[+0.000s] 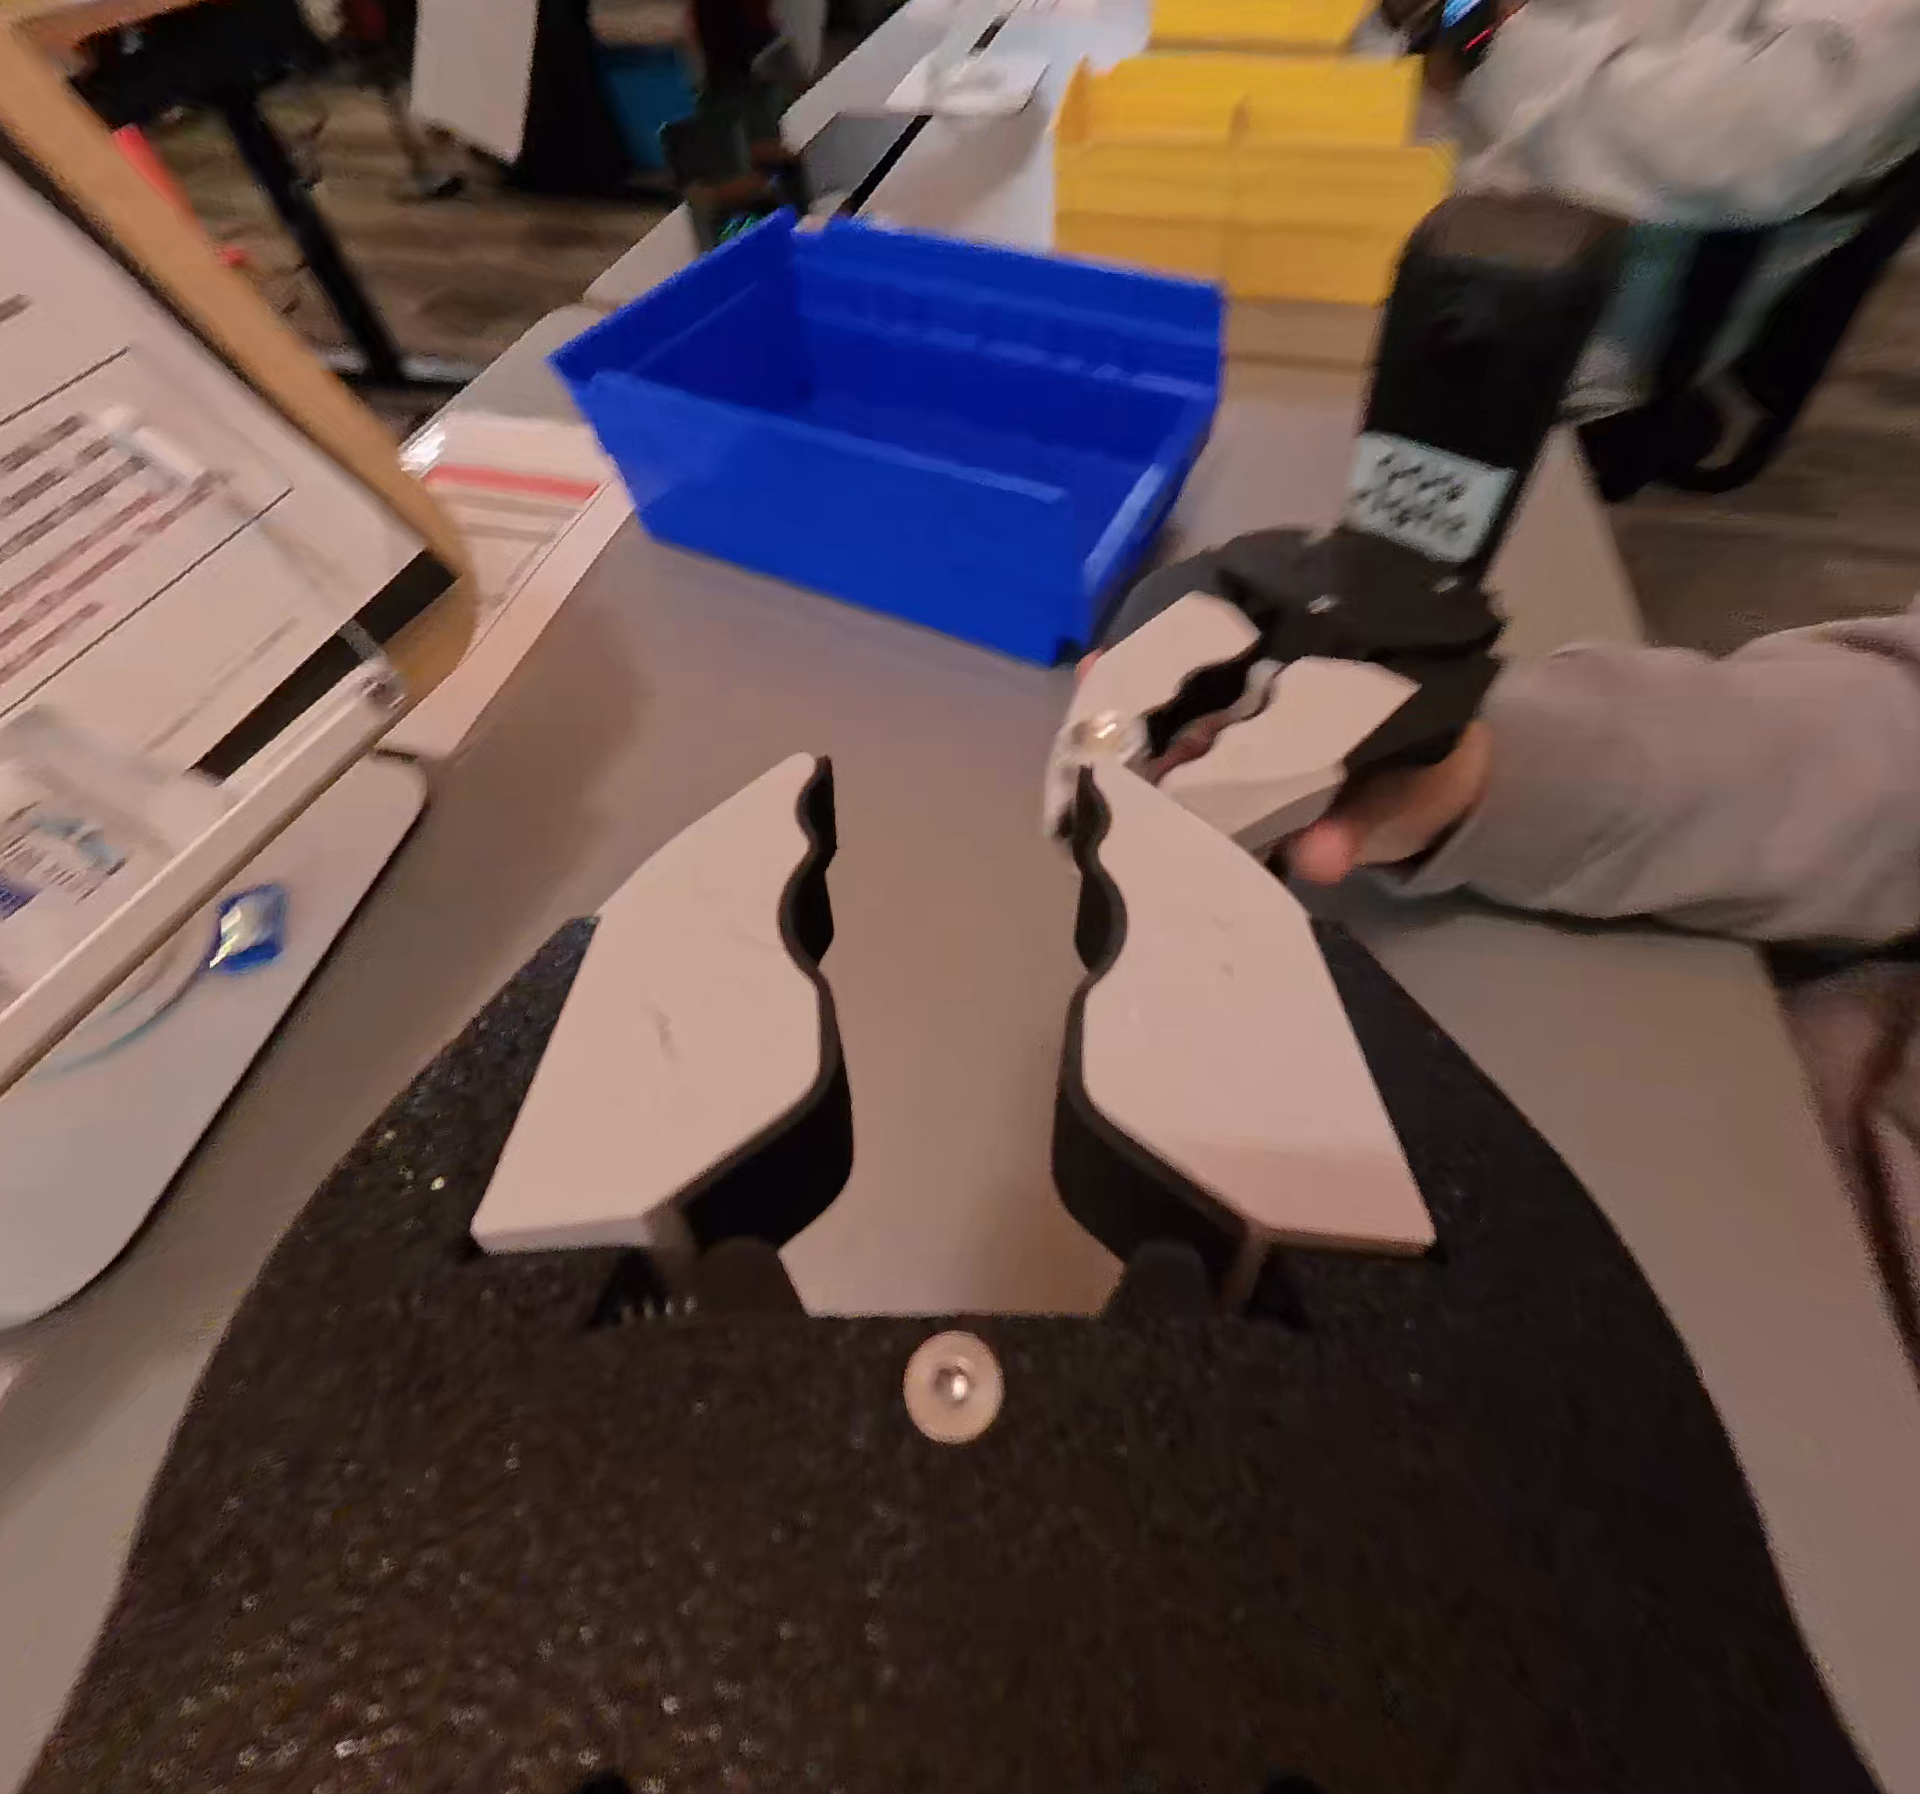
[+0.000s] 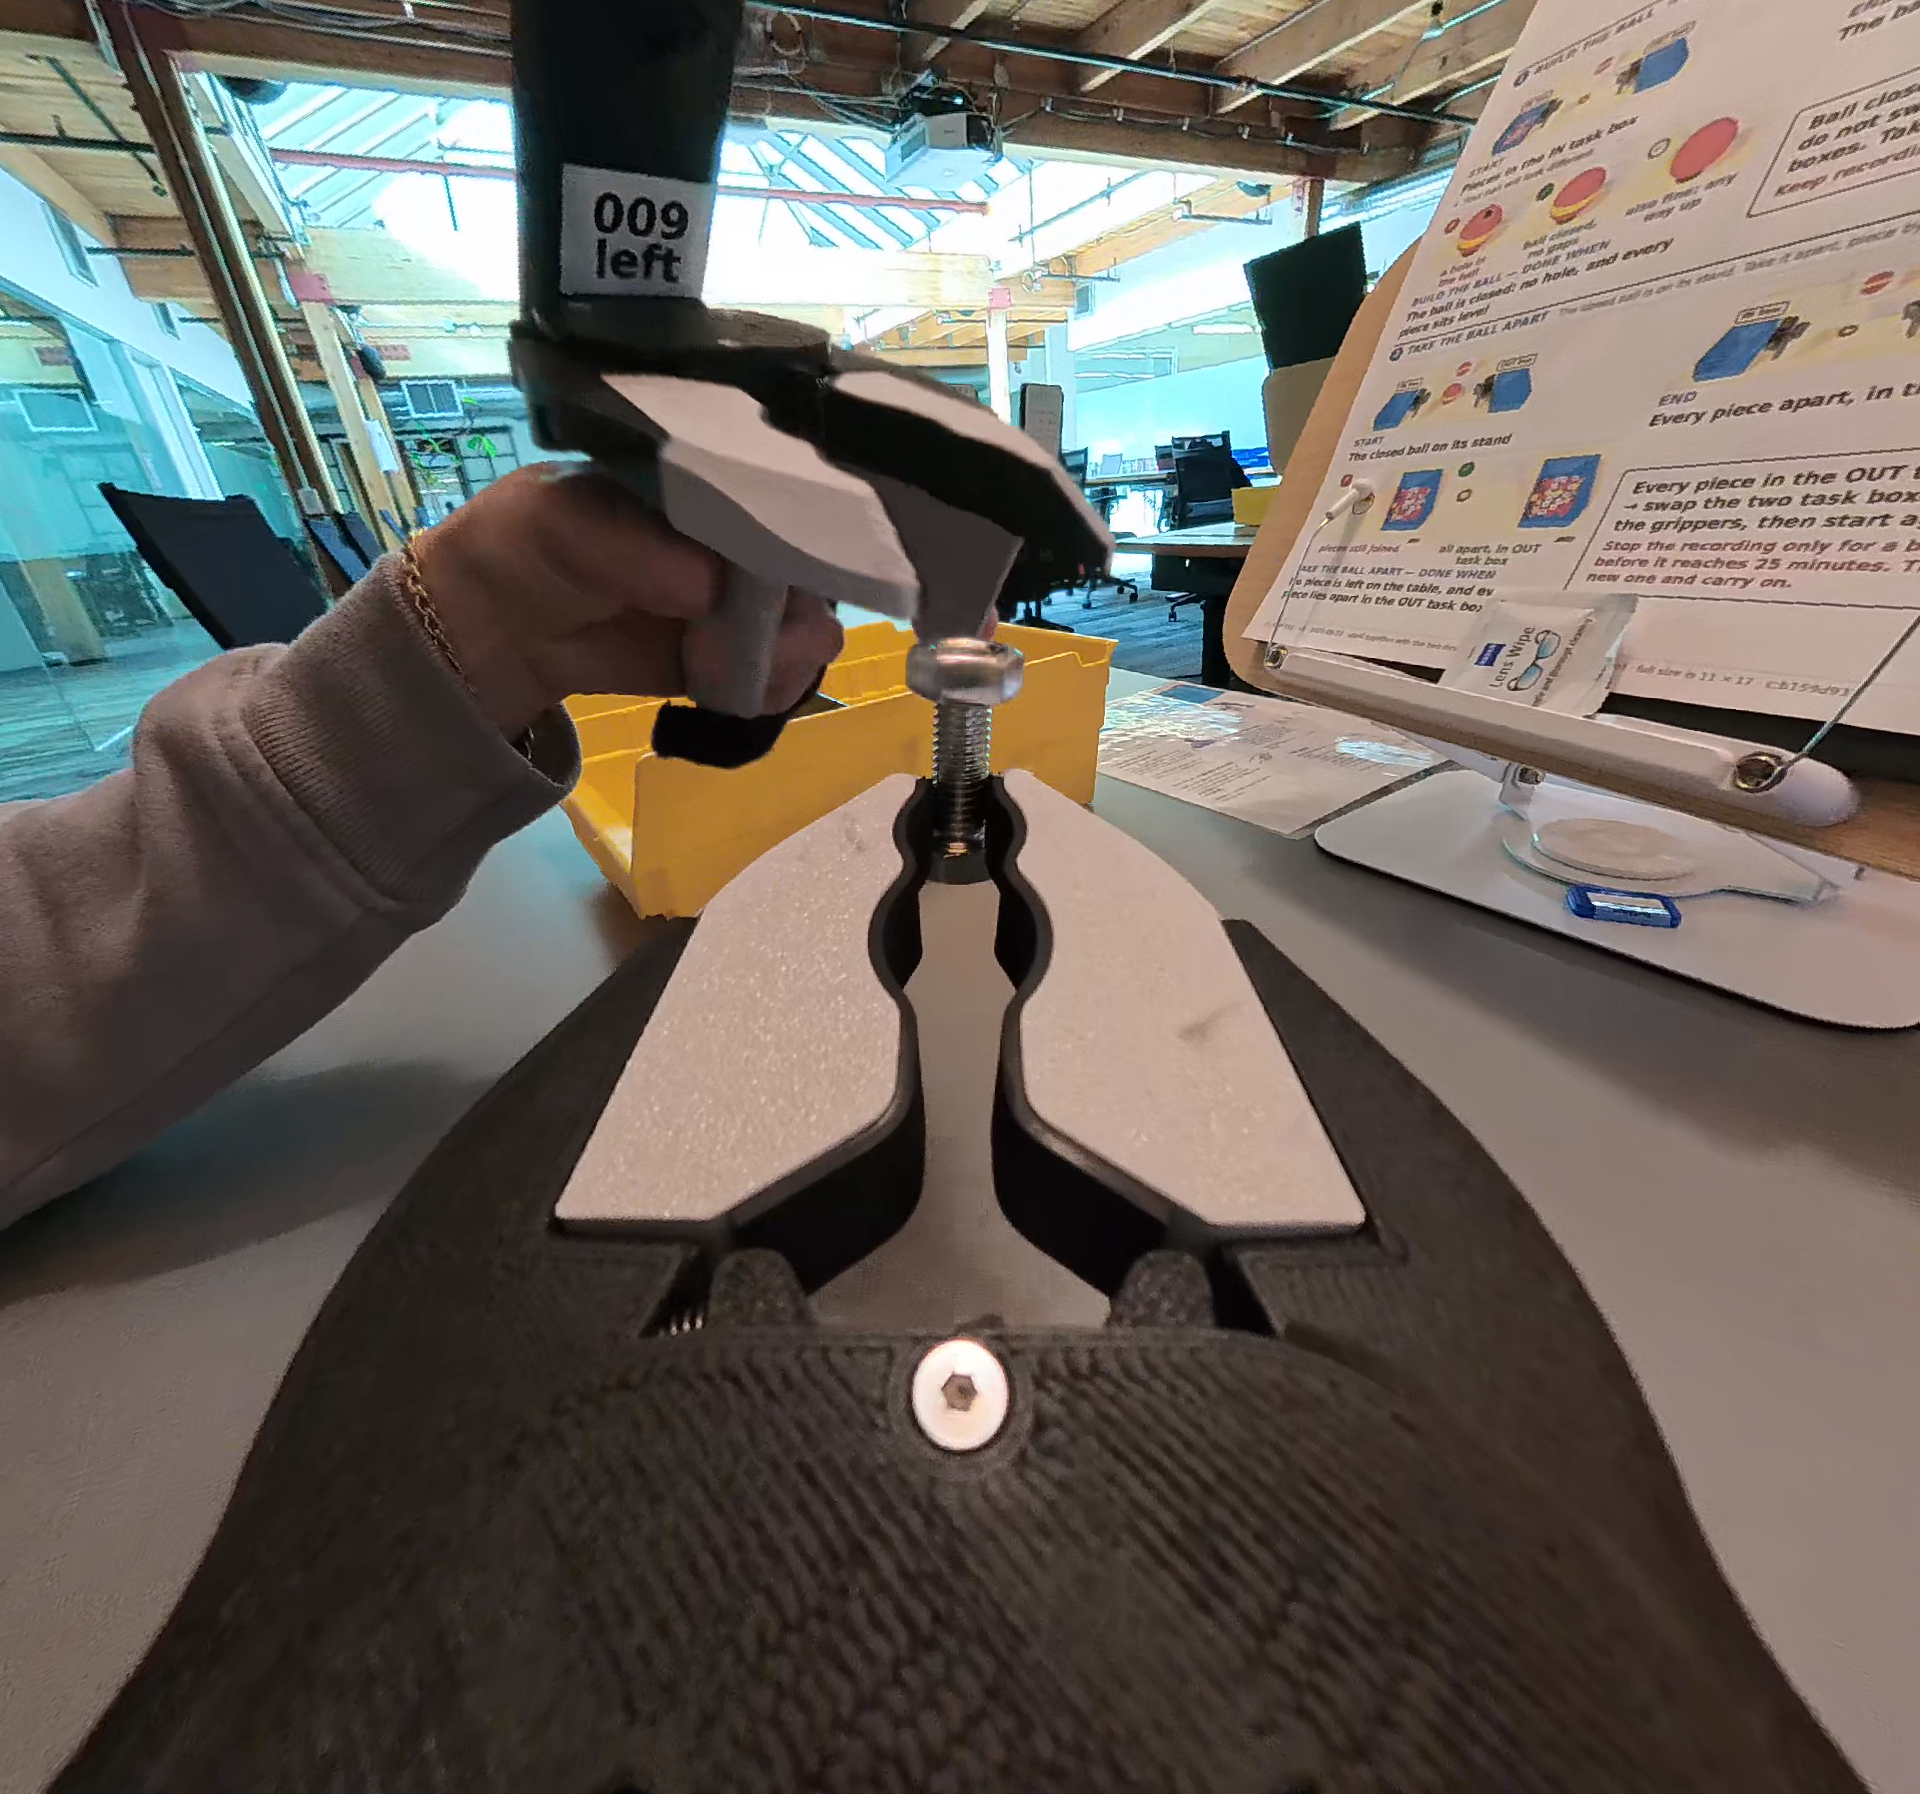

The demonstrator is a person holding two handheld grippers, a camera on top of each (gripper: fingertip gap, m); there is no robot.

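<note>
My right gripper [image 2: 958,814] is shut on the threaded shaft of a silver bolt [image 2: 961,736]. The bolt points away from it, with a hex end [image 2: 964,669] at the far tip. My left gripper [image 1: 951,788] is open with nothing between its pads. Its right fingertip [image 1: 1086,809] is right beside the bolt's hex end [image 1: 1103,734]. In the right wrist view the left gripper [image 2: 935,601] hangs over the bolt, one fingertip [image 2: 961,601] at the hex end. In the left wrist view the right gripper [image 1: 1143,736] is close on the right.
A blue bin [image 1: 894,435] stands on the grey table [image 1: 727,757], with yellow bins [image 1: 1247,175] behind it. Another yellow bin [image 2: 790,788] sits behind the bolt. An instruction board on a white stand [image 2: 1662,290] is to the side. A small blue card [image 2: 1623,908] lies on the stand's base. The left gripper's tips are roughly 4 centimeters from the right gripper's. The small blue card [image 2: 1623,908] sits 30 centimeters or so from the ends of my left fingers.
</note>
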